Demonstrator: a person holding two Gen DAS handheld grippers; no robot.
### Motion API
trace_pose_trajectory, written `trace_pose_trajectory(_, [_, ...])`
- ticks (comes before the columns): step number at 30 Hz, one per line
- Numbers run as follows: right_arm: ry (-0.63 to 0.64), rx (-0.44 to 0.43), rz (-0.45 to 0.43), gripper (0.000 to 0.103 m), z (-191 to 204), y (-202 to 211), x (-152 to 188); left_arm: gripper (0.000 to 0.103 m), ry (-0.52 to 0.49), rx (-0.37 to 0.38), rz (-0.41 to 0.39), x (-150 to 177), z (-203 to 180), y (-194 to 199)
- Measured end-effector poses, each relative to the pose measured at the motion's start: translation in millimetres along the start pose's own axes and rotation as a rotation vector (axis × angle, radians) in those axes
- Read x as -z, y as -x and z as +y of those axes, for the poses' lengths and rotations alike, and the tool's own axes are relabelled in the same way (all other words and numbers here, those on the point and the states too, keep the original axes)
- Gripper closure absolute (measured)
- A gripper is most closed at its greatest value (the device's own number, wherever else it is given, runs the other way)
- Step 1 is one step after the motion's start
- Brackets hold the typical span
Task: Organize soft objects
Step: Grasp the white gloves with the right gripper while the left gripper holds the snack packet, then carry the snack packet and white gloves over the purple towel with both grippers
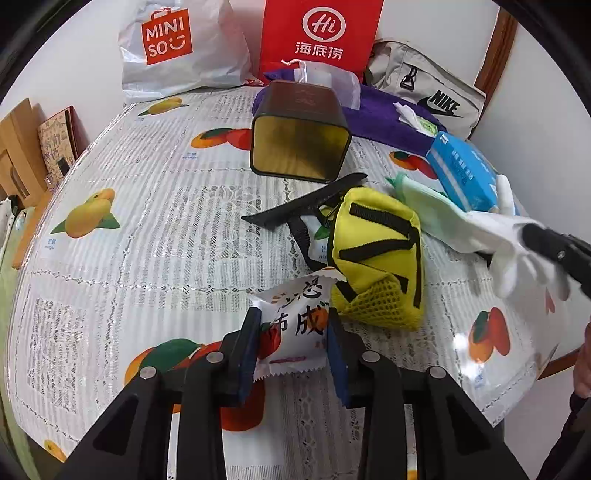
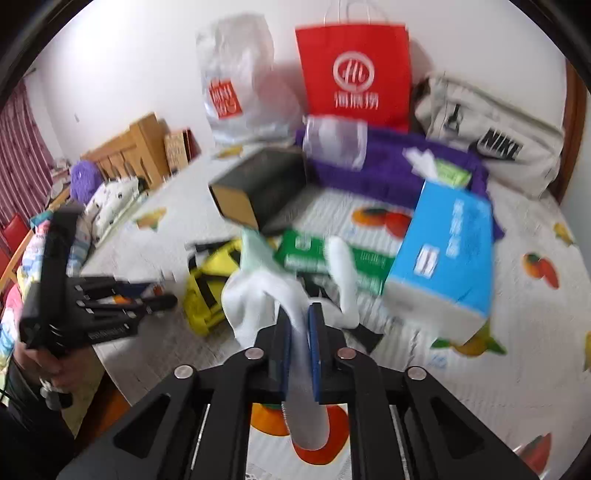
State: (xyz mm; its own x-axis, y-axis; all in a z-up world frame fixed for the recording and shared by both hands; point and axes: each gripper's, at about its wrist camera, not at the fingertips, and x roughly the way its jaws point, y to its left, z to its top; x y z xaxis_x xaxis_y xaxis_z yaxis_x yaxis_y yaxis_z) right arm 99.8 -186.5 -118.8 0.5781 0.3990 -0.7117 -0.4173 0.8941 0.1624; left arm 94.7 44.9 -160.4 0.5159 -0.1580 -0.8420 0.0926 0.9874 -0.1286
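The left hand-held gripper has closed on a snack packet and holds it just above the counter. The right hand-held gripper is clamped on a white glove, which trails limply over the clutter. The packet is slick and held near one end, so it may slip; the dangling glove may snag the yellow pouch or drag the blue tissue box. Beyond the pouch lies a black clip, then a tin on its side with its mouth open. Purple cloth, bags and a Nike pouch crowd the far edge.
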Motion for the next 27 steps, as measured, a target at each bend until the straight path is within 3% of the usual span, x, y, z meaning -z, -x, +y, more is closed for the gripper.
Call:
trace_pose_trajectory(9, [-0.013,-0.002,-0.030,0.099,0,31,-9,0.071,-0.006,-0.007,-0.042,-19,-3,27])
trace_pose_trajectory(14, [-0.034,0.064,0.066,0.098,-17,16,12,0.071,-0.007,-0.009,-0.037,-19,-3,26])
trace_pose_trajectory(17, [-0.081,0.050,0.117,0.095,-32,11,27,0.071,0.001,-0.004,-0.034,-18,-1,24])
trace_pose_trajectory(18, [-0.099,0.035,0.126,0.087,-36,12,32,0.071,0.002,-0.003,-0.033,-18,0,23])
trace_pose_trajectory(19, [-0.106,0.022,0.133,0.068,-36,12,35,0.071,0.001,-0.003,-0.032,-17,0,22])
trace_pose_trajectory(20, [-0.106,0.016,0.134,0.057,-37,11,37,0.071,0.003,-0.005,-0.029,-17,0,20])
trace_pose_trajectory(21, [-0.097,0.024,0.123,0.037,-35,12,38,0.071,0.006,-0.005,-0.025,-17,1,19])
trace_pose_trajectory(22, [-0.088,0.032,0.108,0.027,-33,12,38,0.071,0.008,-0.002,-0.020,-17,1,16])
trace_pose_trajectory(27, [-0.076,-0.012,0.102,0.024,-18,-7,34,0.071,0.010,0.009,-0.003,-16,0,10])
